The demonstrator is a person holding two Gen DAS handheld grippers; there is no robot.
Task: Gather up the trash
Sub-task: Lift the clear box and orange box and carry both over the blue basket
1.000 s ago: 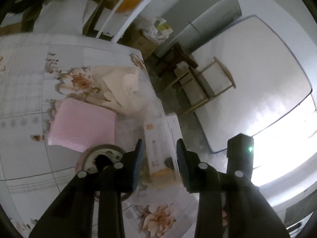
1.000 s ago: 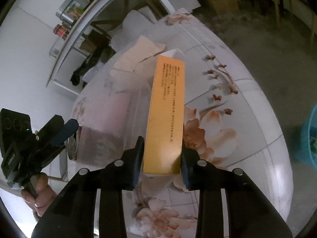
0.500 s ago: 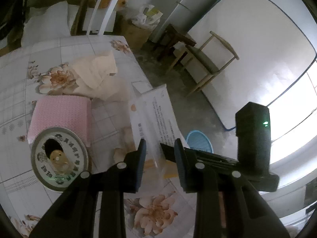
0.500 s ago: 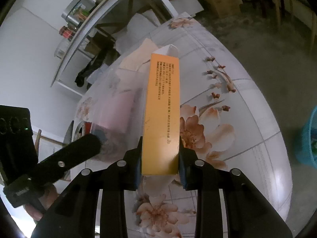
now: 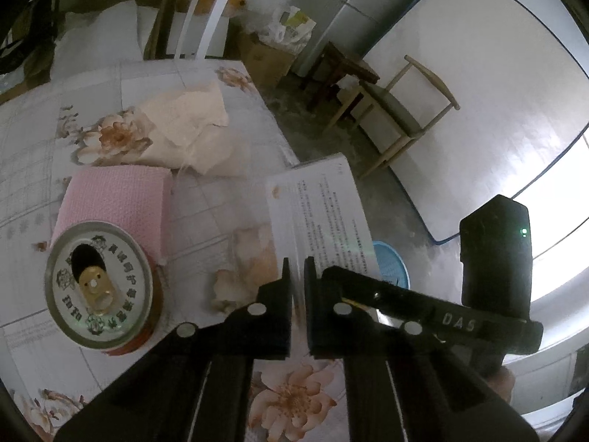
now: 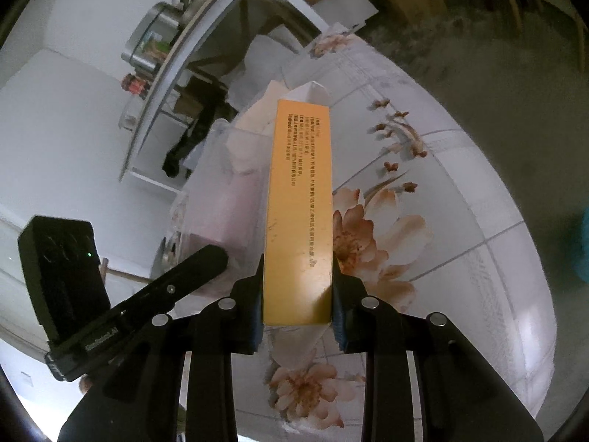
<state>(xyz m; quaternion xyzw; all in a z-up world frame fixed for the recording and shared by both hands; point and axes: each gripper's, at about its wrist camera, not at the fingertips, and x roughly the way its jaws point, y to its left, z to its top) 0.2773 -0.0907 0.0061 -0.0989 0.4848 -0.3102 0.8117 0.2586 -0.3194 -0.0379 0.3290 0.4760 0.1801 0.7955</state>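
Observation:
My right gripper (image 6: 297, 291) is shut on a long orange carton (image 6: 300, 202), held above the flowered table (image 6: 460, 221). Its white printed side shows in the left wrist view (image 5: 320, 213), with the right gripper's body beside it (image 5: 423, 316). My left gripper (image 5: 297, 276) is nearly shut; a thin clear plastic film seems pinched between its fingers, hard to see. In the right wrist view the left gripper (image 6: 198, 261) reaches in beside a clear plastic bag (image 6: 224, 191). An opened can (image 5: 99, 283), a pink cloth (image 5: 117, 199) and crumpled beige paper (image 5: 187, 129) lie on the table.
A blue basket (image 5: 394, 265) stands on the floor past the table edge. A wooden chair (image 5: 397, 110), a fridge (image 5: 353, 11) and cardboard boxes (image 5: 265, 55) stand beyond. A shelf with jars (image 6: 158, 44) is at the wall.
My left gripper has risen and pulled back from the carton, and its jaws have closed from wide to a narrow slit. The right gripper keeps the carton and has turned it straighter.

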